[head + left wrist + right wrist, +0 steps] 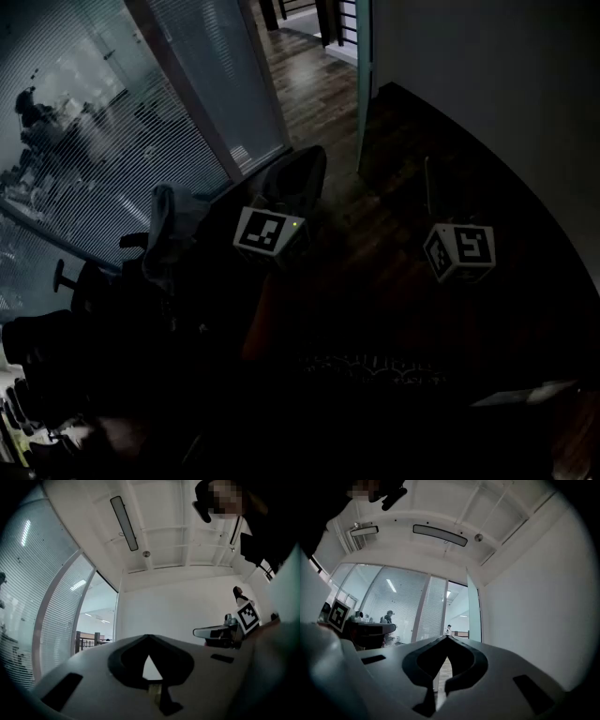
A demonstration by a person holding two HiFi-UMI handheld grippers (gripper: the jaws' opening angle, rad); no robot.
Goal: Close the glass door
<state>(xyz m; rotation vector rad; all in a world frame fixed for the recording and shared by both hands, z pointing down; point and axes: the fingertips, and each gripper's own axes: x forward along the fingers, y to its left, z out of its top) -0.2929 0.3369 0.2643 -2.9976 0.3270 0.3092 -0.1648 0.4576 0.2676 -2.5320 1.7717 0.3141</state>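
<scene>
While both grippers hang low in front of the person, neither one holds anything. The left gripper [148, 638] has its fingertips pressed together with nothing between them, and the right gripper [447, 638] is the same, tips meeting on empty air. They sit side by side and apart, pointing up and forward, each with its marker cube in the other's view.

Just beyond the left gripper stands a dark office chair [298, 173], its back between that gripper and the doorway. A grey garment [161, 230] is draped over another chair further to the left, and more dark chairs [56, 347] crowd the corner there. The wooden floor [309, 84] runs on from the chair toward the opening.

Along the left runs a glass partition with blinds [112, 141], split by a slanted frame post. On the right is a plain white wall [487, 66].

The glass door [474, 613] stands open, well ahead of both grippers, seen nearly edge-on just beside the white wall. Past it, a dark railing [86, 644] shows through the opening. Two people stand far off: one person [388, 617] behind the partition, another person [449, 629] in the gap beside the door.
</scene>
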